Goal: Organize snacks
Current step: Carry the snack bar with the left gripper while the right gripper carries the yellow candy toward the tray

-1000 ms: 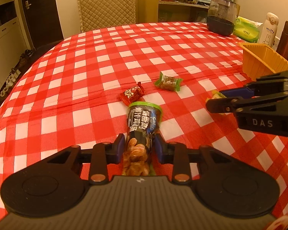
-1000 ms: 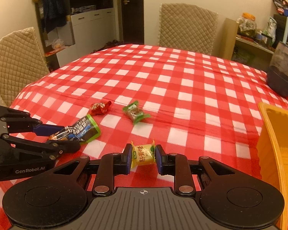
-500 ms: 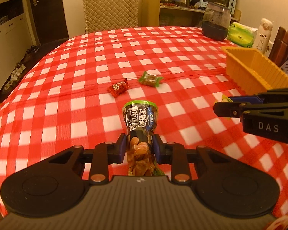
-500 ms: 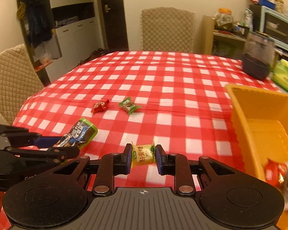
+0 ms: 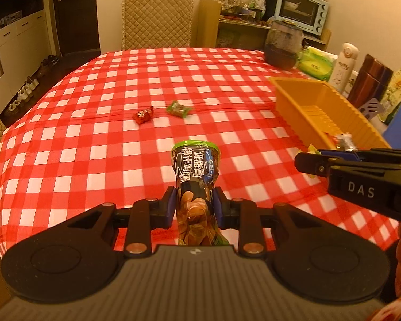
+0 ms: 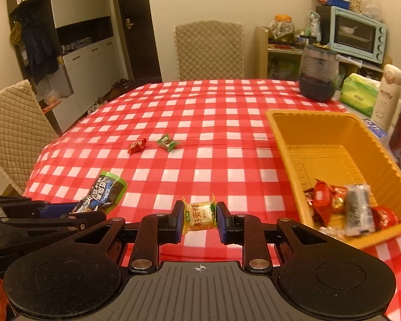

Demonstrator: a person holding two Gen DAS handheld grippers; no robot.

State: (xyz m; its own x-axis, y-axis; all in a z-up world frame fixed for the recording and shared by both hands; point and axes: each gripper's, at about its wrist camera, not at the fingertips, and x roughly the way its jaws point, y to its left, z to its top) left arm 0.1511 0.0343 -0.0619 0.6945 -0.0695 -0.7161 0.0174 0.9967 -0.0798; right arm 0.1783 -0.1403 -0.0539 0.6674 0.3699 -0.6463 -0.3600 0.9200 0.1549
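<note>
Gripping a dark snack pouch [image 5: 195, 184] and a yellow candy [image 6: 200, 215] above the checked table [image 5: 120, 139].

Snacks and a basket laid out on the desk [image 6: 227, 107]

Two wrapped candies [image 6: 137, 145] [image 6: 168, 142] lie side by side mid-desk, well left of the basket [image 6: 288, 144], which holds several snacks [image 6: 358, 208] in its near corner; a jar [image 6: 318, 80] stands behind it.
</note>
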